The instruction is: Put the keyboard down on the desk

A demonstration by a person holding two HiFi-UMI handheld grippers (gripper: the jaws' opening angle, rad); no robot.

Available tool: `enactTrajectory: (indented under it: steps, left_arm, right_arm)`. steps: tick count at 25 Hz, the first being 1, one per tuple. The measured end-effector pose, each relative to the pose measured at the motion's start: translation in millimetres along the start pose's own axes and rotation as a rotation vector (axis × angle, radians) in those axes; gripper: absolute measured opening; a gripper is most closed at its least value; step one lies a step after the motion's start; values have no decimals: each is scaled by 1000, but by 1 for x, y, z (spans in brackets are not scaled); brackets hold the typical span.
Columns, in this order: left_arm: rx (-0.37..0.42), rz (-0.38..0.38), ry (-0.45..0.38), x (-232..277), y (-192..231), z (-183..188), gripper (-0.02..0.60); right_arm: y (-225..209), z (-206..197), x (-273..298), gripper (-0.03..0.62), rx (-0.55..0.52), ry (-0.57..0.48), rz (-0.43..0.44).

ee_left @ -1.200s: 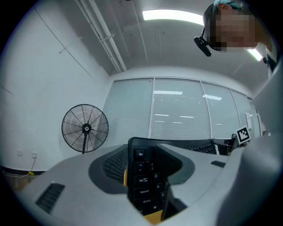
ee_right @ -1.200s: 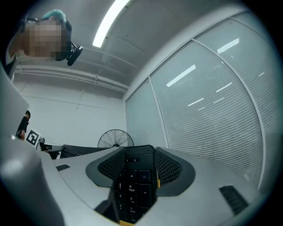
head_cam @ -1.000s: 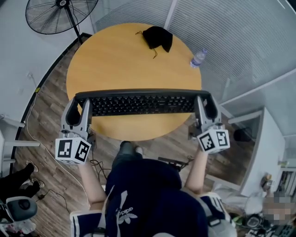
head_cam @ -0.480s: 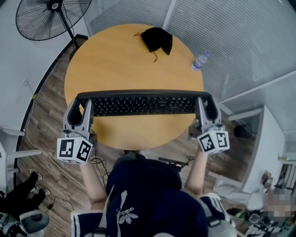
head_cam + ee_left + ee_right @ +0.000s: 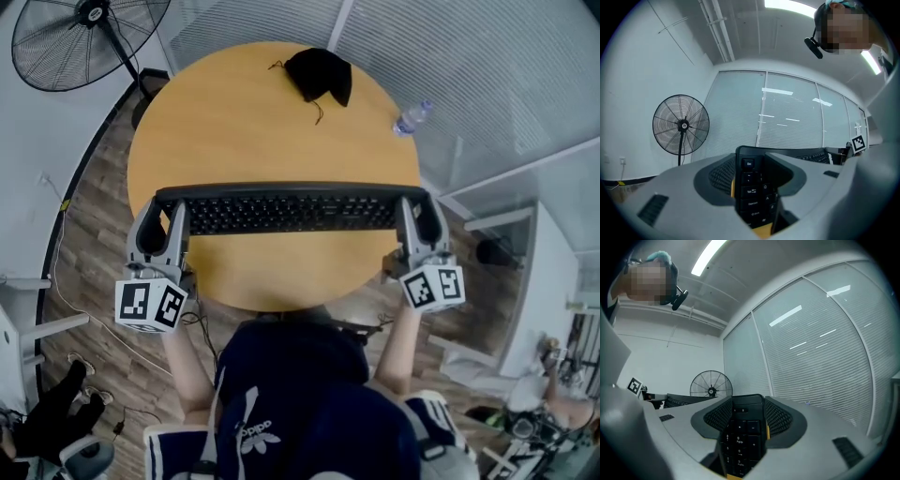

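While my left gripper [image 5: 159, 217] and right gripper [image 5: 419, 216] clamp the keyboard [image 5: 291, 211] by its ends, level above the desk [image 5: 253, 122], near half: lower both evenly, then release.

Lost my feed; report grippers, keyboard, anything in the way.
Left gripper, right gripper shut on keyboard ends. Keyboard level over desk, unreleased. Black cloth far side, clear.

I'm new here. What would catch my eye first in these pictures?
A long black keyboard spans the middle, clamped at its ends by the left tool and the right tool. Under it is a round wooden table with a black cloth at its far side. A standing fan is at the top left.
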State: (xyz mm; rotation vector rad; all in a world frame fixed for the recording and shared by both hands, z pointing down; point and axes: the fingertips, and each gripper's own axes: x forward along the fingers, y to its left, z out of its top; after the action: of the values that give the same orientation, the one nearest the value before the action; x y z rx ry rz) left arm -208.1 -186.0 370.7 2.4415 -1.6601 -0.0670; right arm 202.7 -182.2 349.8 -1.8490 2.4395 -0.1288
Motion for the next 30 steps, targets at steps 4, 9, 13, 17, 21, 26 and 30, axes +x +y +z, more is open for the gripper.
enactTrajectory:
  steps: [4, 9, 13, 17, 21, 26, 30]
  left_arm:
    - [-3, 0, 12, 5, 6, -5, 179]
    - [-3, 4, 10, 11, 7, -7, 179]
    - [2, 17, 10, 13, 2, -5, 179]
    - [0, 31, 0, 13, -3, 0, 179]
    - [-1, 36, -6, 11, -8, 2, 179]
    - [-6, 42, 4, 10, -14, -5, 179]
    - [-11, 50, 8, 9, -15, -8, 179]
  right_arm:
    - [-1, -7, 6, 209, 4, 16, -3]
    - [-2, -3, 16, 209, -10, 19, 3]
    - [-8, -4, 19, 209, -11, 22, 15]
    - [-11, 4, 22, 209, -10, 12, 28]
    - [-16, 6, 20, 209, -15, 5, 33]
    - [-22, 2, 16, 209, -8, 17, 37]
    - [-26, -5, 13, 209, 13, 18, 32]
